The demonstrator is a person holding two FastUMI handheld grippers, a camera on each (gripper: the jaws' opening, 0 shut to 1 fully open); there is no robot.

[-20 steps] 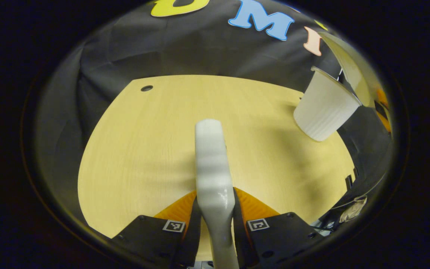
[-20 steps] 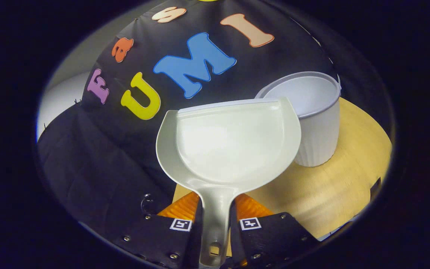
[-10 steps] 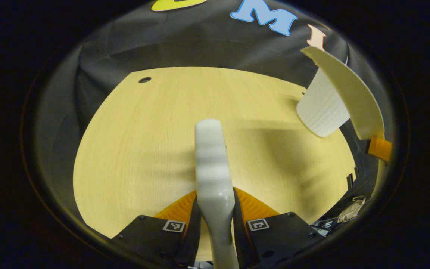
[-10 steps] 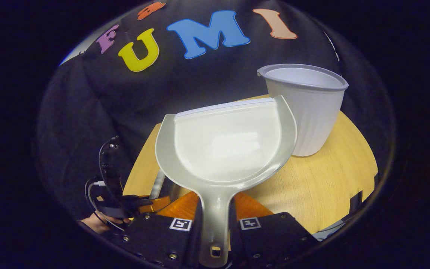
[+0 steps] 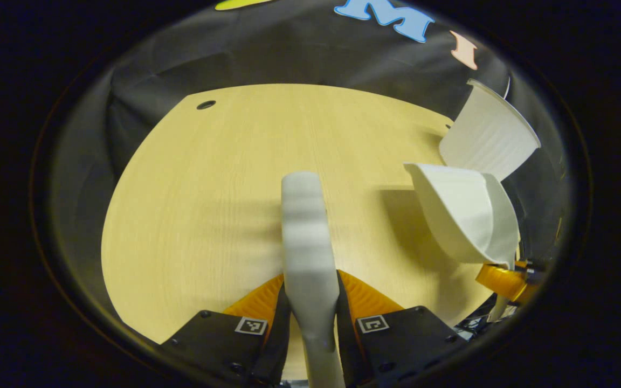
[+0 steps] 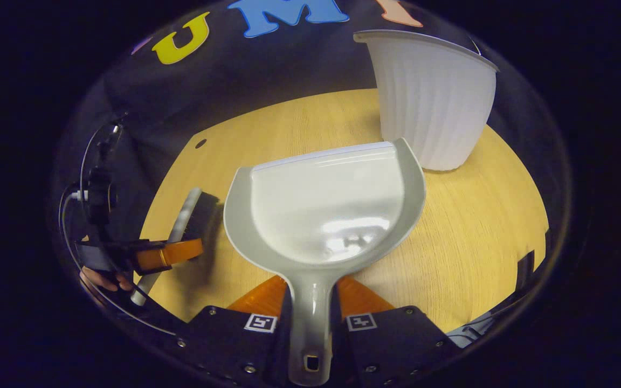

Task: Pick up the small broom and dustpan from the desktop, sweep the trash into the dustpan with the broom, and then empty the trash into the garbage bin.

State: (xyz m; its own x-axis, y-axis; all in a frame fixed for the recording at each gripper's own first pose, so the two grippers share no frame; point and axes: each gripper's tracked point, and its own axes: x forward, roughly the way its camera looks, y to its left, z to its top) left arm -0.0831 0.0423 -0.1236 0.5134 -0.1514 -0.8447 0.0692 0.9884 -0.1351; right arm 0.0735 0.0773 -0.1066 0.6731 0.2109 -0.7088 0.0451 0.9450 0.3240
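Observation:
In the left gripper view my left gripper [image 5: 310, 302] is shut on the small broom [image 5: 305, 226], whose white back points ahead over the wooden desktop [image 5: 208, 188]. In the right gripper view, my right gripper [image 6: 310, 307] is shut on the handle of the pale dustpan [image 6: 326, 205]; its pan looks empty and hangs low over the desktop [image 6: 477, 226]. The white ribbed garbage bin [image 6: 432, 97] stands upright just beyond the pan's right corner. The broom [image 6: 192, 215] with dark bristles sits left of the pan, held in the left gripper [image 6: 165, 253]. From the left, the dustpan [image 5: 461, 215] hangs before the bin [image 5: 488, 140].
A hand [image 6: 103, 277] holds the left gripper, with cables and a small black device [image 6: 95, 188] above it. A round hole [image 5: 206, 104] marks the desktop's far left corner. The black cloth wall closes the back.
The right gripper has come down and tipped forward with the dustpan, from high beside the bin to low over the desktop. The broom has barely moved.

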